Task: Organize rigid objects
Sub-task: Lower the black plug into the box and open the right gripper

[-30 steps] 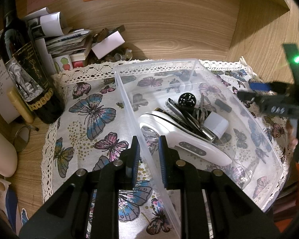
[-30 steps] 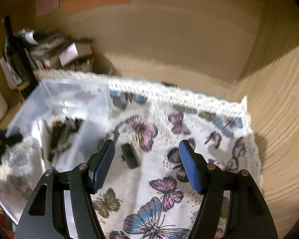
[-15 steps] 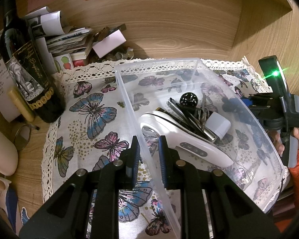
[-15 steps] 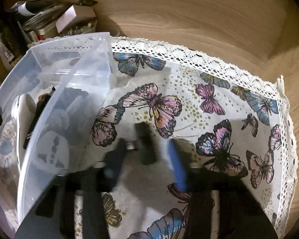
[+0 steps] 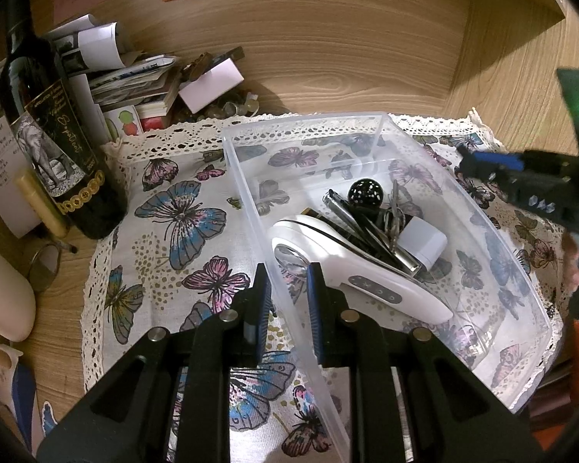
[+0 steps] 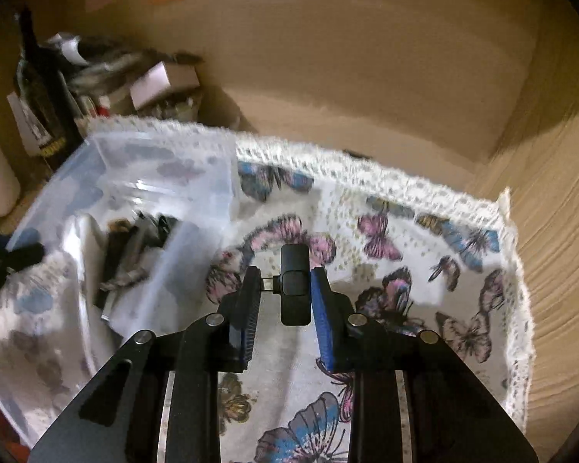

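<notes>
Left gripper [image 5: 287, 295] clamped on near wall of clear bin [image 5: 382, 117]. Left view alone shows bin contents sharp: white handheld device [image 5: 351, 266], black ball [image 5: 364, 191] at 12 o'clock of it, white cube [image 5: 424, 241] at 3 o'clock. Right view, blurred: right gripper [image 6: 283, 301] closed on small black gadget [image 6: 294, 283], possibly connector on its left side, above butterfly cloth [image 6: 386, 239], bin at 9 o'clock.

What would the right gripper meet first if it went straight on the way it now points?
Probably the butterfly cloth. The right gripper, shut on the small black device, points down and forward over bare cloth right of the clear bin; nothing else seems to lie ahead, though depth is unclear.
</notes>
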`<state>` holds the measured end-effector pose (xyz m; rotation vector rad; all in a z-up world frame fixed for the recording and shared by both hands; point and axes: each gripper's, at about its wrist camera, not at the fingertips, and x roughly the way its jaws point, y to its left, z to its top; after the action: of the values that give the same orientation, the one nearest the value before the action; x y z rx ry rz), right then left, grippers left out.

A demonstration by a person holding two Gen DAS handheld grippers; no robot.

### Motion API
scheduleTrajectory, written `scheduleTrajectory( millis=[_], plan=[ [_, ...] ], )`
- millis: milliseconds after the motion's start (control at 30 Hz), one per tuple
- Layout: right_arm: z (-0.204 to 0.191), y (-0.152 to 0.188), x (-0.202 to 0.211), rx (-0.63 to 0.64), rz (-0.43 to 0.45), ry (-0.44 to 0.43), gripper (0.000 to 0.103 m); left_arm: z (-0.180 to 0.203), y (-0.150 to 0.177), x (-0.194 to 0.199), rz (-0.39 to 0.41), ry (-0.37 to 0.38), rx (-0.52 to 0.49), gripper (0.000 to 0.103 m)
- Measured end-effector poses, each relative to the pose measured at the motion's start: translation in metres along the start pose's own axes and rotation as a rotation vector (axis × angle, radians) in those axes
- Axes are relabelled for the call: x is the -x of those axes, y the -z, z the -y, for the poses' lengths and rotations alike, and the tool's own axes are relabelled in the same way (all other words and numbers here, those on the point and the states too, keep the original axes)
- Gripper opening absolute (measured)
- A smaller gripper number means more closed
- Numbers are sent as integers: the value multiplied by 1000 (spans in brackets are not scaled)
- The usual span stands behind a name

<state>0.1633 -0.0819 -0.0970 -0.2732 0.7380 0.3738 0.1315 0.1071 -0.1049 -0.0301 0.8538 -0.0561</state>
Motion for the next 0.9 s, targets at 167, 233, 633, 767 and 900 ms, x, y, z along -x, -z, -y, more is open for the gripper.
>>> scheduleTrajectory(
  millis=[167, 233, 633, 767, 900],
  plan=[
    [-12, -14, 23, 23, 80, -13, 24, 0, 0, 0, 0, 0, 0, 19],
    [-18, -18, 29, 38, 105, -20, 24, 0, 0, 0, 0, 0, 0, 19],
    [-70, -24, 24, 151, 98, -118, 24, 0, 0, 0, 0, -1, -1, 19],
    [-81, -24, 7, 181, 44, -135, 24, 0, 0, 0, 0, 0, -1, 19],
    [-85, -25, -11, 191, -20, -156, 24, 0, 0, 1, 0, 3, -1, 19]
  ],
)
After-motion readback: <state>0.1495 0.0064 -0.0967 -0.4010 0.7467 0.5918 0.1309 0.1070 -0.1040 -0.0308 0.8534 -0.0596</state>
